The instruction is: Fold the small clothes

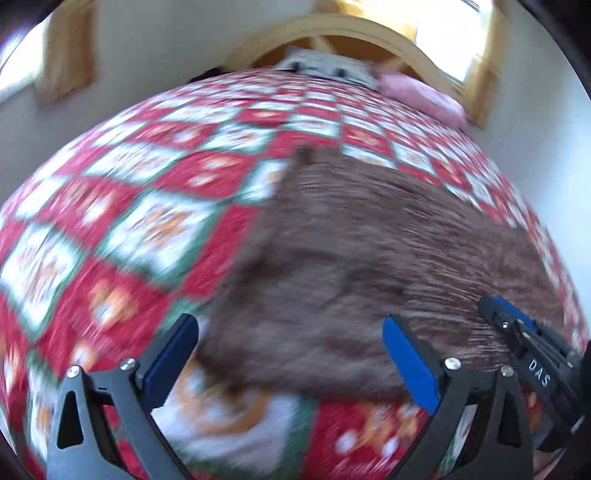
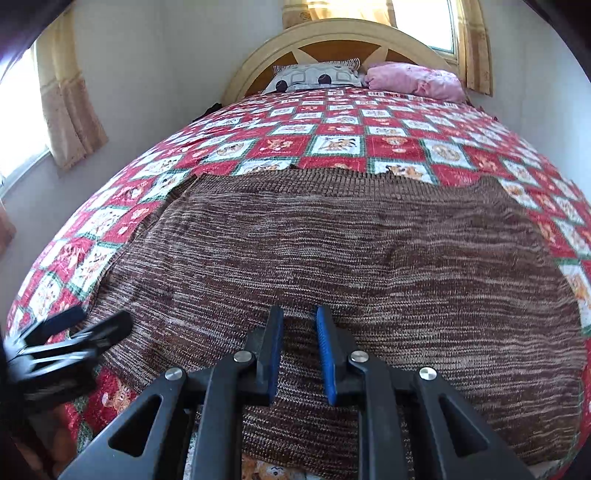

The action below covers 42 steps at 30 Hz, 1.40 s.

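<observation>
A brown knitted garment (image 2: 351, 258) lies spread flat on the bed; it also shows, blurred, in the left wrist view (image 1: 369, 251). My right gripper (image 2: 300, 317) rests low over the garment's near edge; its jaws stand a narrow gap apart with knit fabric rising between them, and I cannot tell if they pinch it. My left gripper (image 1: 290, 328) is wide open and empty above the garment's near left corner. It shows in the right wrist view (image 2: 85, 325) at the lower left. The right gripper shows in the left wrist view (image 1: 506, 310) at the right.
A red, white and green checked quilt (image 2: 332, 129) covers the bed. A patterned pillow (image 2: 317, 75) and a pink pillow (image 2: 417, 79) lie against the wooden headboard (image 2: 332, 33). Curtained windows (image 2: 22, 110) are at the left and behind the bed.
</observation>
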Available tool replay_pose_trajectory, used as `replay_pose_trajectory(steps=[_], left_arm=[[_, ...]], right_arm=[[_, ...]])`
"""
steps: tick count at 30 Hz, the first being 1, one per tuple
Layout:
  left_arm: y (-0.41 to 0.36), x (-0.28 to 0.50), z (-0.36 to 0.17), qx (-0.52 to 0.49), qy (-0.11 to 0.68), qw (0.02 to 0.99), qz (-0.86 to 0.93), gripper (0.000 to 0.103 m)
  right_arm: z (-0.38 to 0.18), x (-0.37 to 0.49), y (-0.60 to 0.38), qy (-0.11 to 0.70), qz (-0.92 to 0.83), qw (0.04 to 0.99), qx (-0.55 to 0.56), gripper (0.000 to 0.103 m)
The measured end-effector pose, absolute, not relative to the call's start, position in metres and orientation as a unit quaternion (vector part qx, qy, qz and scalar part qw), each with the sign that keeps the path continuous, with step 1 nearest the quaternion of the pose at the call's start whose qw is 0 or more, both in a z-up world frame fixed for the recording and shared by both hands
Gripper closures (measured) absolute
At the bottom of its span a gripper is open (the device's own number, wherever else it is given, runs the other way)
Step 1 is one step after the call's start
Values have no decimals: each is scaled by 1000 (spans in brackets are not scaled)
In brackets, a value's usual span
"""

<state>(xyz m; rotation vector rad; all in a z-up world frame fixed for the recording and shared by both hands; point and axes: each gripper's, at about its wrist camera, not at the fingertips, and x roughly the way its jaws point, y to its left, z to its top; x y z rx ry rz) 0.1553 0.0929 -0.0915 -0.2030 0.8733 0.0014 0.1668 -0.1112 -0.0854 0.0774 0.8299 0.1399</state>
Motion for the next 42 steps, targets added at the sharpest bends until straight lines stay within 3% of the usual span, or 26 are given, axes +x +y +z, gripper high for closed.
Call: replay_pose_trajectory(steps=[3,9,12,22,25,27,28,35,38,42], left_arm=[[125,139,-93,-180,404,897,-7,6],[125,136,-95,-208,392,896,-9,13],[129,126,-94,-232,381,895,10,21],[123,132,-101,-280,365,888,-17,22],[121,148,-105,-293,357,887,-25,47],[126,157,-112,-337,361,868,-56,89],[128,160,-118,-361,370,853,-74,96],[126,162,-119,-360,376,851,-69,96],[127,163,-118,-370,378,846,-59,92],[133,166,-121,-396,376,836,-57,91]], right_arm=[[-85,167,-112,401,67,913,35,84],[-86,167,-118,401,76,911,56,84],[-87,168,-124,402,85,908,78,84],[-88,168,-122,402,84,908,80,83],[-88,167,-122,402,85,908,85,83],[-88,167,-122,401,85,908,84,83],[-88,167,-123,402,85,908,84,83],[-88,168,-123,405,83,907,85,81],[-84,171,-126,414,99,900,96,73],[-54,181,-130,392,132,900,141,69]])
